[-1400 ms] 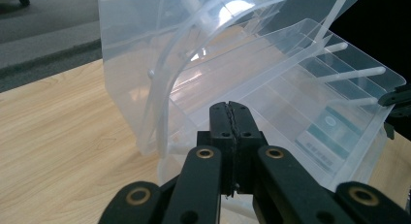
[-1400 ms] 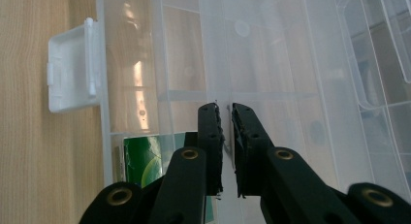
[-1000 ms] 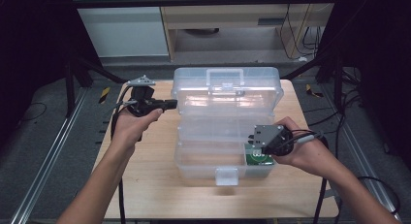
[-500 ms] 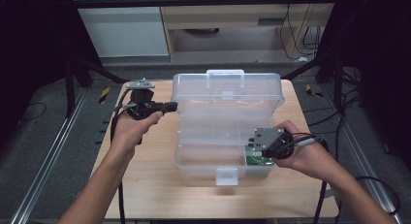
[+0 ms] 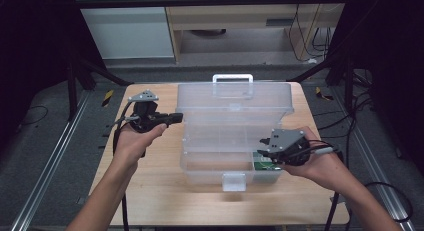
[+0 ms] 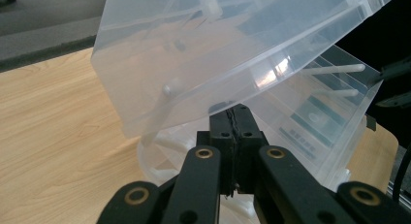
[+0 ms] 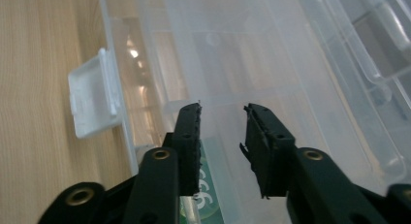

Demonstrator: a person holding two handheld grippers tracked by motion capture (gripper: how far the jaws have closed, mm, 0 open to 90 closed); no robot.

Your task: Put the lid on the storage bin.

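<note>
A: From the high view, the clear box (image 5: 232, 136) sat mid-desk, lid raised, left gripper (image 5: 172, 117) closed at its left edge.

B: Slipping there could drop the lid.

A: The right gripper view showed the right gripper (image 7: 222, 112) just parted, empty, above the green packet (image 7: 206, 197) in the near-right compartment.

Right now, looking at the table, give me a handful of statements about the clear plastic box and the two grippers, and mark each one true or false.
1. The clear plastic box stands with its lid raised. True.
2. The left gripper has its jaws wide apart. False: they are shut together, at the left edge of the lid.
3. The right gripper has its jaws apart with nothing between them. True; they have just been opening.
4. The box's white latch faces the far side of the table. False: it sits on the front wall, toward the person.
5. A green item lies in the box near the right gripper. True.
</note>
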